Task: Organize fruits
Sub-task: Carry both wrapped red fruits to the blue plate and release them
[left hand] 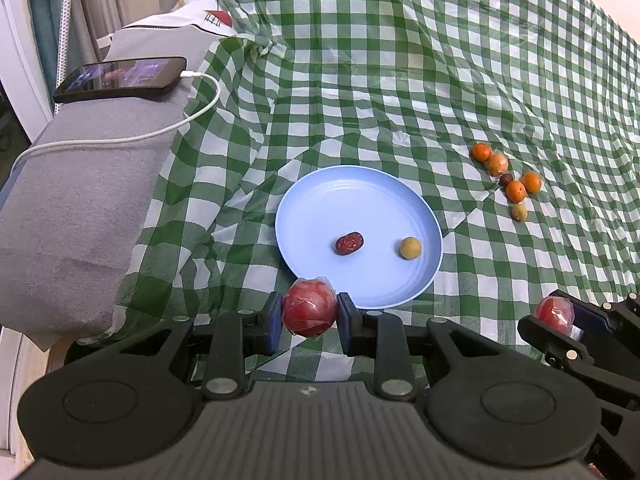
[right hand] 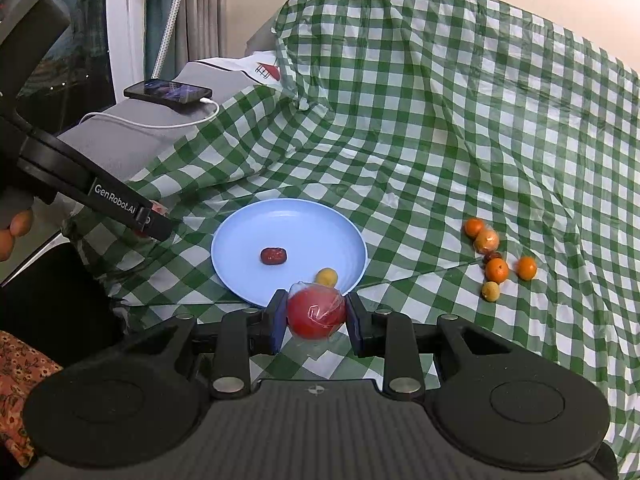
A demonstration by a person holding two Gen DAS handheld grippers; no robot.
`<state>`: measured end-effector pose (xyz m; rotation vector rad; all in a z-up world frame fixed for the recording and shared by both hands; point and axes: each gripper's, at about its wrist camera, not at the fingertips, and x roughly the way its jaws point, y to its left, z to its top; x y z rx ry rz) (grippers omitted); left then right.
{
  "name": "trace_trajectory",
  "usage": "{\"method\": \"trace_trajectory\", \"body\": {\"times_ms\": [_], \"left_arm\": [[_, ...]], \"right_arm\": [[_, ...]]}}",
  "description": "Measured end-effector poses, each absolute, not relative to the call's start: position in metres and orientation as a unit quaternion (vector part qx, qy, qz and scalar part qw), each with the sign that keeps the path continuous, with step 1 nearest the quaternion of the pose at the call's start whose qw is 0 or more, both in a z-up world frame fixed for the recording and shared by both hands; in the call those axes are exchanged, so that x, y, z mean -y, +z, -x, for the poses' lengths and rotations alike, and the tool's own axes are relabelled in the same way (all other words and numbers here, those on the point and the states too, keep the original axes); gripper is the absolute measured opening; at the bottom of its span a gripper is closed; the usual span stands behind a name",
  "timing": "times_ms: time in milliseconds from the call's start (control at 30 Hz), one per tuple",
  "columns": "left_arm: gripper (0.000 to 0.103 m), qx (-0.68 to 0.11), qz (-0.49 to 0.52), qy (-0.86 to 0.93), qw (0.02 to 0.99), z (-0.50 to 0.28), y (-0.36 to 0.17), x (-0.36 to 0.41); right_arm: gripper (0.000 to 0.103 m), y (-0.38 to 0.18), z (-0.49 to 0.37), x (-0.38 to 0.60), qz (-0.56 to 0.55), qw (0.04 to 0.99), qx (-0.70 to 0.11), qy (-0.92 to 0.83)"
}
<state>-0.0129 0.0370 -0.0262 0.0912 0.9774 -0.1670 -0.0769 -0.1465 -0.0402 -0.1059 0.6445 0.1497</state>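
Observation:
My left gripper (left hand: 309, 312) is shut on a red wrapped fruit (left hand: 309, 307), held just before the near rim of a light blue plate (left hand: 320, 192). My right gripper (right hand: 316, 316) is shut on another red wrapped fruit (right hand: 316, 314) at the plate's (right hand: 288, 216) near right rim; it also shows in the left wrist view (left hand: 554, 314). On the plate lie a red date (left hand: 349, 243) (right hand: 274, 255) and a small yellow fruit (left hand: 410, 248) (right hand: 326, 277). Several small oranges (left hand: 515, 191) (right hand: 497, 270), a yellow fruit and a dark date lie on the cloth to the right.
A green-and-white checked cloth (left hand: 400, 80) covers the surface and rises behind. At the left a phone (left hand: 120, 78) with a white cable lies on a grey cushion (left hand: 80, 208). The left gripper's body (right hand: 100, 196) reaches in at the left of the right wrist view.

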Motion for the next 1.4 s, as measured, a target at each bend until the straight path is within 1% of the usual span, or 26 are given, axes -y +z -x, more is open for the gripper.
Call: {"method": "trace_trajectory", "body": {"times_ms": [467, 833, 1400], "left_arm": [[0.031, -0.479, -0.039, -0.08, 0.873, -0.013, -0.037, -0.035], [0.031, -0.473, -0.051, -0.082, 0.876, -0.056, -0.046, -0.023], [0.031, -0.516, -0.087, -0.077, 0.849, -0.124, -0.1, -0.008]], "right_arm": [[0.032, -0.05, 0.052, 0.144, 0.062, 0.936, -0.339, 0.077], [0.032, -0.063, -0.003, 0.137, 0.063, 0.93, -0.354, 0.078], [0.032, -0.101, -0.076, 0.136, 0.062, 0.911, -0.399, 0.084]]}}
